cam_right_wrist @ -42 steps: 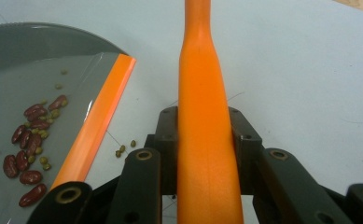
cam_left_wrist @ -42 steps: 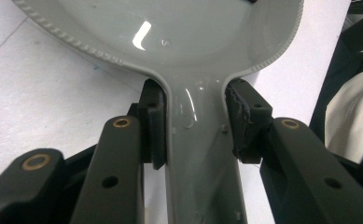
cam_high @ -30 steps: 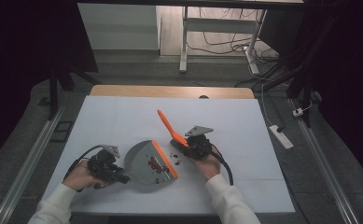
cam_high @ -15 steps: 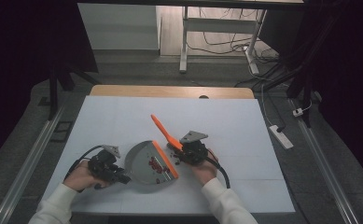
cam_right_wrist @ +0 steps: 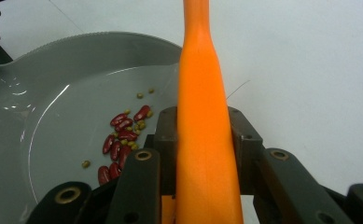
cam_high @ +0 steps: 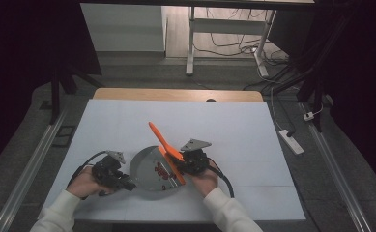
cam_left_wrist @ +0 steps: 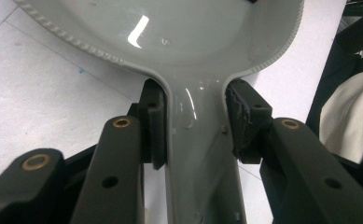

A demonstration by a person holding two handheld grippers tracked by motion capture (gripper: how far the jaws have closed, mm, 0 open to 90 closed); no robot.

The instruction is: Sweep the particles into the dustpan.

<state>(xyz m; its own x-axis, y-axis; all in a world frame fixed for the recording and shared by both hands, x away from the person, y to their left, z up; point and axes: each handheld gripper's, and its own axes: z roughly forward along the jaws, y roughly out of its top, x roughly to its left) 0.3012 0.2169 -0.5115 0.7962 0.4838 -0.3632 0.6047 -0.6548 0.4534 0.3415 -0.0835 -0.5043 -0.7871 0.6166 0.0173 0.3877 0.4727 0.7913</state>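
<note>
At the near edge of the white table (cam_high: 253, 130), two pale sleeves came in from below, a hand on each gripper. Near left, the left gripper (cam_high: 126, 183) lay low on the surface, and its own view gave the grip cleanly: both black pads pressed on the flat grey handle (cam_left_wrist: 202, 154) of the dustpan (cam_high: 149, 170), one on each side, clamped tight just behind the point where the handle widened into the pan. The beaded rim curved away to either side beyond the pads.

Just right of that, the right gripper (cam_high: 180, 159) sat at the pan's right edge, a grey three-cornered plate (cam_high: 195, 144) on top and a black cable (cam_high: 224, 179) trailing back toward the person. Its jaws were closed on the orange brush handle (cam_right_wrist: 205, 140), which ran straight up between the pads and out of the top of that view.

From above, the orange handle (cam_high: 162, 141) slanted up and away to the far left, while the brush's orange head seemed to rest across the pan's right side, though it was small there and hard to read.

Inside the pan, a small heap of dark red beans (cam_right_wrist: 121, 140) lay with a scatter of tiny yellow-green grains (cam_right_wrist: 142, 125) among them, close to the right gripper.

Farther off, bare white table ran to a wooden strip (cam_high: 176, 94) at the far edge.
</note>
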